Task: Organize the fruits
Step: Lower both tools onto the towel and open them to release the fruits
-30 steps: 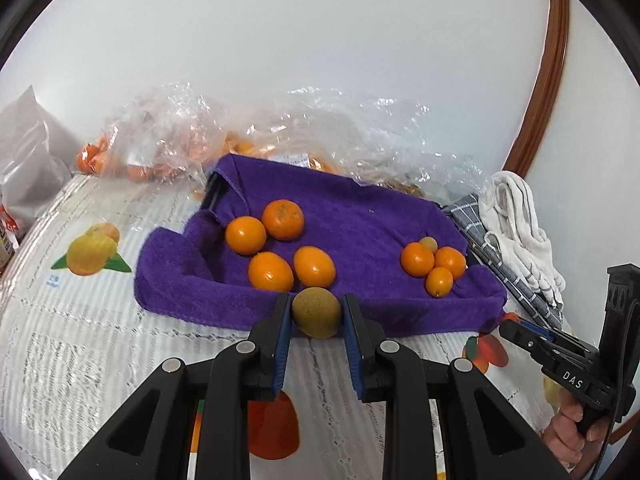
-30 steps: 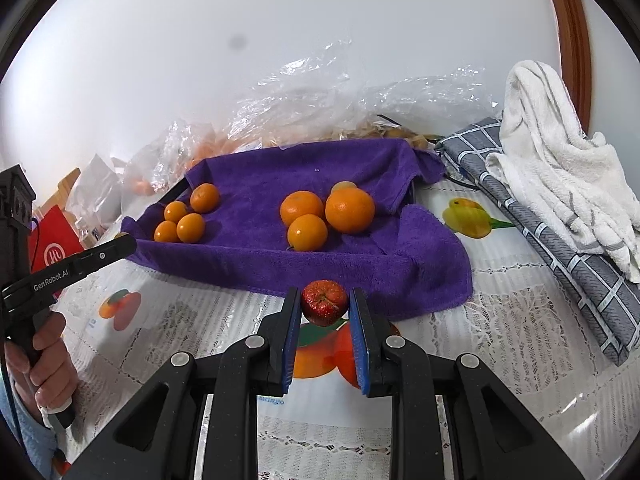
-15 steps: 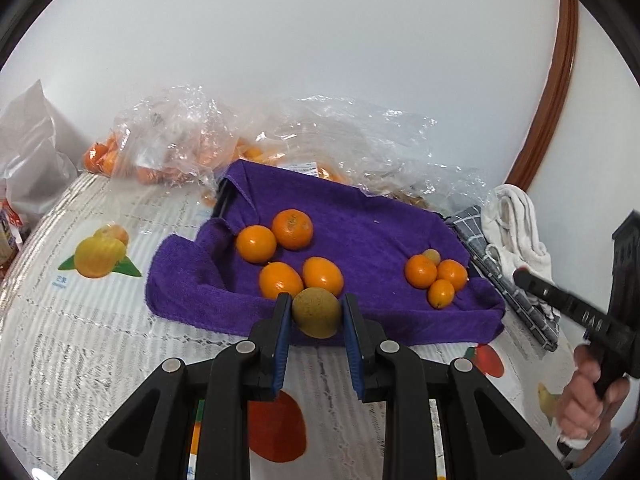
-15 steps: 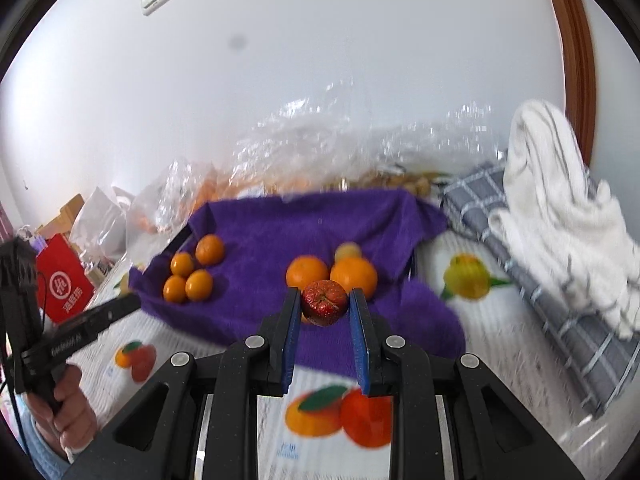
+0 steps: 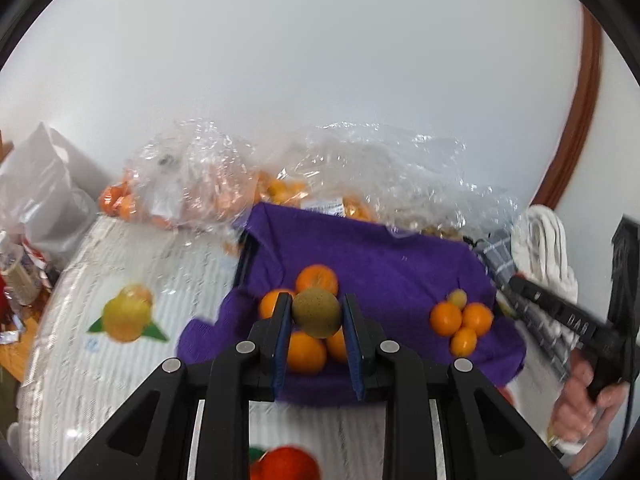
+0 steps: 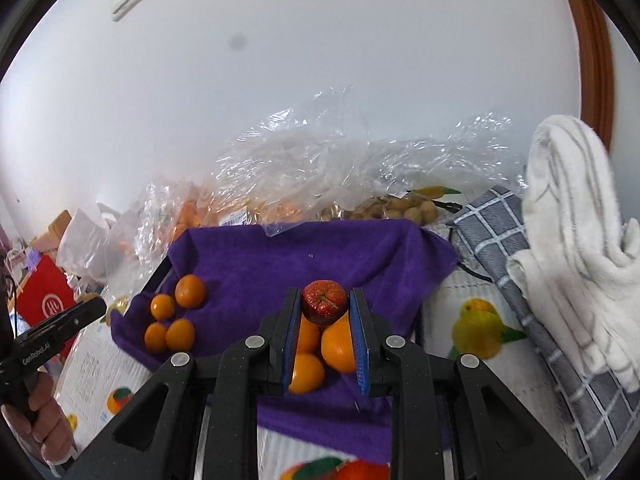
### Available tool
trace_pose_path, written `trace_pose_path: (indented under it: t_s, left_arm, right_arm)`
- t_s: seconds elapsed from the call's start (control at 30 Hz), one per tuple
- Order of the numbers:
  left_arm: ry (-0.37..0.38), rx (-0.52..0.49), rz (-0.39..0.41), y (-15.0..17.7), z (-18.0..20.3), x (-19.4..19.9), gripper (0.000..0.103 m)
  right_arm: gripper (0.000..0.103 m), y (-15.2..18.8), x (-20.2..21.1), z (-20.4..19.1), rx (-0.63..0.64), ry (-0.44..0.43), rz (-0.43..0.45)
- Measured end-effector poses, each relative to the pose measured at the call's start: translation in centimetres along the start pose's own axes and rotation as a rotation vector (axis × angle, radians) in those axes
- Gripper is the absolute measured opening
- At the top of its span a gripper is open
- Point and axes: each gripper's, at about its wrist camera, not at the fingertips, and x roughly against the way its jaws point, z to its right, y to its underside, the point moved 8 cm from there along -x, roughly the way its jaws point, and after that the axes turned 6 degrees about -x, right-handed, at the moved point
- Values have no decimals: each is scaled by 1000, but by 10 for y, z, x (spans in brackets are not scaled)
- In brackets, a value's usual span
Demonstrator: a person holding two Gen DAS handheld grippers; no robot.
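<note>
The left gripper (image 5: 316, 316) pinches a speckled green-brown fruit (image 5: 316, 312) between its blue pads, held up over the purple towel (image 5: 380, 264) above a cluster of oranges (image 5: 306, 350). The right gripper (image 6: 325, 311) clamps a red apple (image 6: 324, 302) the same way over the towel's other side, with small oranges (image 6: 174, 318) lying off to its left and clear plastic bags (image 6: 320, 160) behind
</note>
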Motion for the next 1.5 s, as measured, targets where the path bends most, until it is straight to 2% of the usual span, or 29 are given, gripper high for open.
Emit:
trace_pose_path:
  t_s: [0.07,0.2,0.4,0.57,0.67,0.87,1.17,1.33,1.5]
  left_arm:
    - [7,20,-5,-7,-1,-9,24]
    - [-41,7,-16,-12,-2,-31,24]
    - [-57,-2,-56,2,-5,-55,24]
    - [-46,-5,-86,16,-6,-65,24]
    - [-54,-33,-76,18,-3,-65,24]
    - [-26,-44,-83,21,4,-66,24]
    - [-41,-71,-80,22,8,-69,24]
    - [-58,-67,-113,21,5,-68,24]
    - [-67,-59,-94,6,9,-43,25]
  right_arm:
    - [24,-7,-9,-1,13,6,-6]
    - [24,-14,-28,-4,34,11,-31]
    - [24,5,-63,-9,78,19,-96]
    - [24,15,-81,-2,55,18,-149]
    - [26,16,-81,-3,52,7,-141]
    - [42,18,-71,-2,54,-1,-121]
    - [43,11,-52,3,38,36,-81]
    - [43,15,-31,2,7,70,-67]
    - [43,23,1,-3,5,101,-79]
